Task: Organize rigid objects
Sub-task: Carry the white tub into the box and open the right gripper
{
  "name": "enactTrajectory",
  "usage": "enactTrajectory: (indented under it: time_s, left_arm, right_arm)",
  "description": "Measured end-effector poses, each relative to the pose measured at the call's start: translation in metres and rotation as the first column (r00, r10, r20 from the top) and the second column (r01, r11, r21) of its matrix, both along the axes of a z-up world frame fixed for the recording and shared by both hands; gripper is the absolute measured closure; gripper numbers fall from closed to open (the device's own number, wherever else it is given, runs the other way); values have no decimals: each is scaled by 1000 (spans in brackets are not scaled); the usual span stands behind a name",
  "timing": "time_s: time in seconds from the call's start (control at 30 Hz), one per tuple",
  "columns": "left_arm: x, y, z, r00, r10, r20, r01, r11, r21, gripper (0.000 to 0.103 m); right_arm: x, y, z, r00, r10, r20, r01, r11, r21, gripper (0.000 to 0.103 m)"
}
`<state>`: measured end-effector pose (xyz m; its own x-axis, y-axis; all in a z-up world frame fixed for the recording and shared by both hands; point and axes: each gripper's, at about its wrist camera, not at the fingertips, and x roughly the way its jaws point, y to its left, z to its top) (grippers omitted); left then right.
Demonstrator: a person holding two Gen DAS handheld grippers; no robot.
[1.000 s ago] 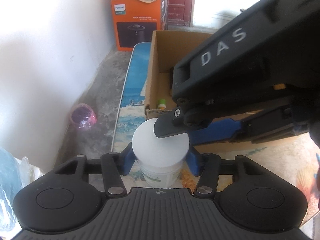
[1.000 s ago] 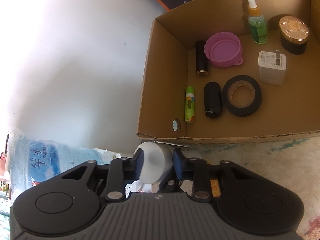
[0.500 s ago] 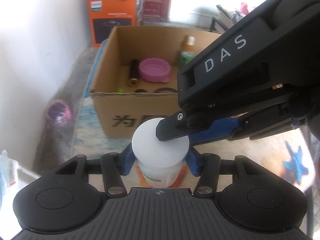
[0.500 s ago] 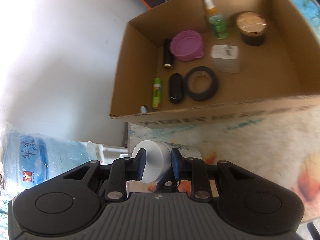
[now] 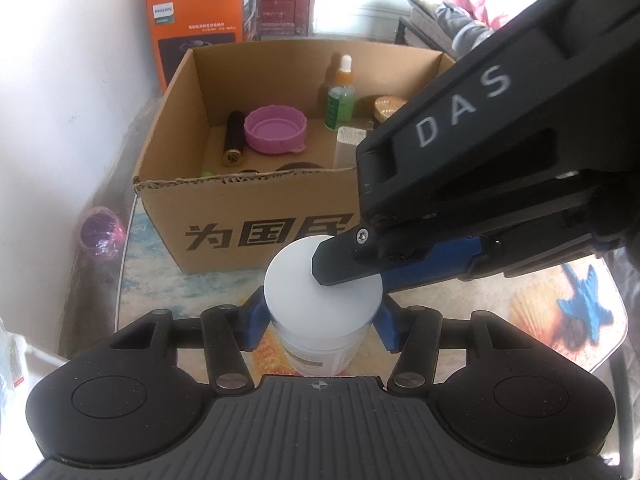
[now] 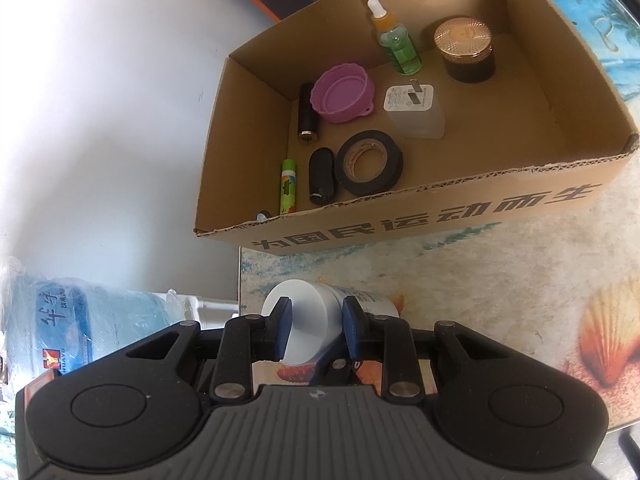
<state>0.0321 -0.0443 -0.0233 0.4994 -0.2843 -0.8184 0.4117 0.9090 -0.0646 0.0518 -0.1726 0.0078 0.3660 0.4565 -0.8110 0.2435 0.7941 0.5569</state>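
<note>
Cardboard box [image 6: 420,216] sits on beach-print table [image 6: 520,264].

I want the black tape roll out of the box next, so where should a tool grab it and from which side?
Come straight down from above. The black tape roll lies flat on the floor of the cardboard box, hole up, so one finger could go into the hole and the other outside, pinching the ring wall. Its right edge looks best: the black oval case sits close on its left, while bare floor lies right.
</note>
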Motion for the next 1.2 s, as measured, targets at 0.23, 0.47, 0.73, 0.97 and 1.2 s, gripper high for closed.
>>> enactTrajectory:
  time_s: [0.23,0.47,0.73,0.97,1.2]
  left_arm:
    - [3,-6,-4,1000,-7,-15,8,1000,24,48]
    - [-2,-7,-2,1000,6,-15,-6,1000,28,49]
    - [-6,-7,12,1000,21,-20,-20,999,28,49]
    - [-8,-4,30,999,41,-18,-40,999,29,50]
    - [-8,-5,69,998,37,41,-37,999,8,50]
  right_arm:
    - [-1,-2,-2,1000,-11,-5,11,1000,16,73]
    - [-1,-2,-2,1000,-10,-11,10,1000,26,73]
    - [-7,-2,10,1000,-3,3,3,999,41,73]
    - [-11,0,27,1000,4,28,-6,999,53,73]
    - [-17,-8,70,993,-2,115,-5,998,58,73]
